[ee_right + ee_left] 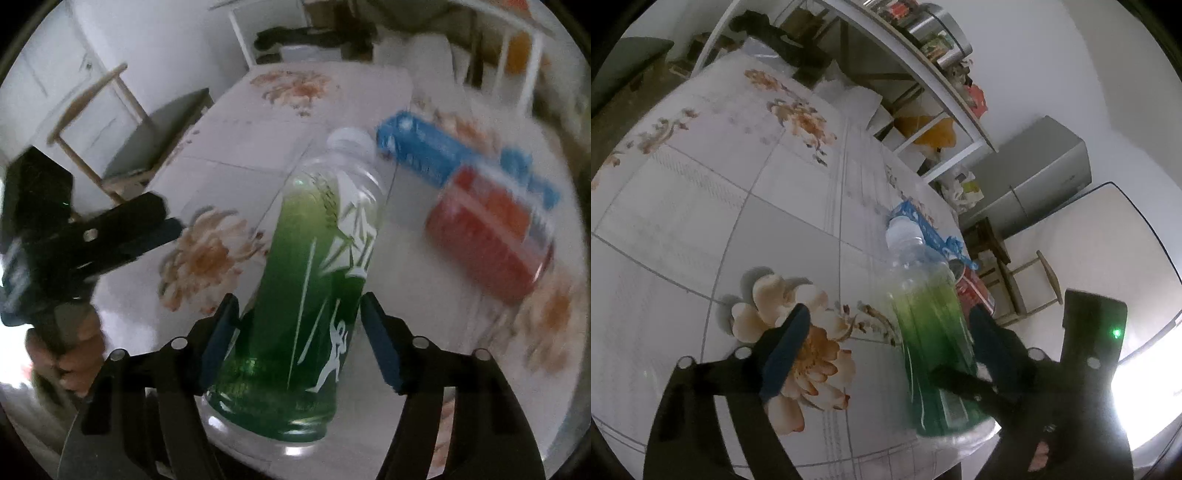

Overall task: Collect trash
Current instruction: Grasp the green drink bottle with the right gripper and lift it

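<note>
Both views: strong fisheye bending, dark vignette corners. Left wrist view: blown-out glare patch (1145, 391) at 4 o'clock, rest dim, fairly sharp. Right wrist view: motion blur heaviest at 3 o'clock, red can (491, 236) smeared; soft, even light.

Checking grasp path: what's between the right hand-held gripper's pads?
The clear green-labelled plastic bottle stands between the right hand-held gripper pads, nothing else; contact unclear. Shown in the right wrist view.

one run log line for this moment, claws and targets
right claw: open astride green bottle | left claw: open beside bottle | red can, blue pack: on table
</note>
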Demonstrator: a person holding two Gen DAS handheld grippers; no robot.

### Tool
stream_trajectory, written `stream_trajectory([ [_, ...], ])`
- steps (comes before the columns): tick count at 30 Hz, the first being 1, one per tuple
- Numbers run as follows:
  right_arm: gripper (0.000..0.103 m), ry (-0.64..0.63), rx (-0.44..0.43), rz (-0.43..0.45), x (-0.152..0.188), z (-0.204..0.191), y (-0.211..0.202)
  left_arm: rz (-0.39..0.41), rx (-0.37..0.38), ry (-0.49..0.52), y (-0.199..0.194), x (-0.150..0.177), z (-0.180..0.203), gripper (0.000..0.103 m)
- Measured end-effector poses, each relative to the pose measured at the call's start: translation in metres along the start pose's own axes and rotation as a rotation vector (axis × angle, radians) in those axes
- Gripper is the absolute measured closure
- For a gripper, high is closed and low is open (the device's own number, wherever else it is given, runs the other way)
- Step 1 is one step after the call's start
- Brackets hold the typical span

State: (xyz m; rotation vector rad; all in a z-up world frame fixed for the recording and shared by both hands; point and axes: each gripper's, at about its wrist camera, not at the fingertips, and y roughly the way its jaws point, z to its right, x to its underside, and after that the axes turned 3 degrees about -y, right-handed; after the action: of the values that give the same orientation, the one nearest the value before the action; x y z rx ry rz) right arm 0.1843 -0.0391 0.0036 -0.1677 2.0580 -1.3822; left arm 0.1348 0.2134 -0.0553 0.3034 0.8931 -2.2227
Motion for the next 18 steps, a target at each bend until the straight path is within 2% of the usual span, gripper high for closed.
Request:
stream_trajectory([
  [5, 0.043, 0.132, -0.131, -0.046, 0.022, 0.006, -0.002, -0.035, 0.021, 0.000, 0.003, 0.006, 0.000, 0.038],
  [8, 0.041, 0.128, -0.165, -0.051, 0.027, 0.001, -0.007, -0.045, 0.027, 0.009, 0.004, 0.008, 0.002, 0.046],
  [11, 0.033, 0.125, -0.165, -0.023, 0.023, 0.000, -0.016, -0.055, 0.018, 0.005, 0.005, 0.009, 0.001, 0.054],
  [14, 0.031, 0.155, -0.158, 0.026, 0.014, 0.005, -0.025, -0.059, -0.004, -0.005, 0.006, 0.009, -0.003, 0.060],
  [18, 0.030, 0.241, -0.237, 0.072, -0.002, 0.015, -0.026, -0.057, -0.053, -0.005, 0.005, 0.010, -0.009, 0.065],
])
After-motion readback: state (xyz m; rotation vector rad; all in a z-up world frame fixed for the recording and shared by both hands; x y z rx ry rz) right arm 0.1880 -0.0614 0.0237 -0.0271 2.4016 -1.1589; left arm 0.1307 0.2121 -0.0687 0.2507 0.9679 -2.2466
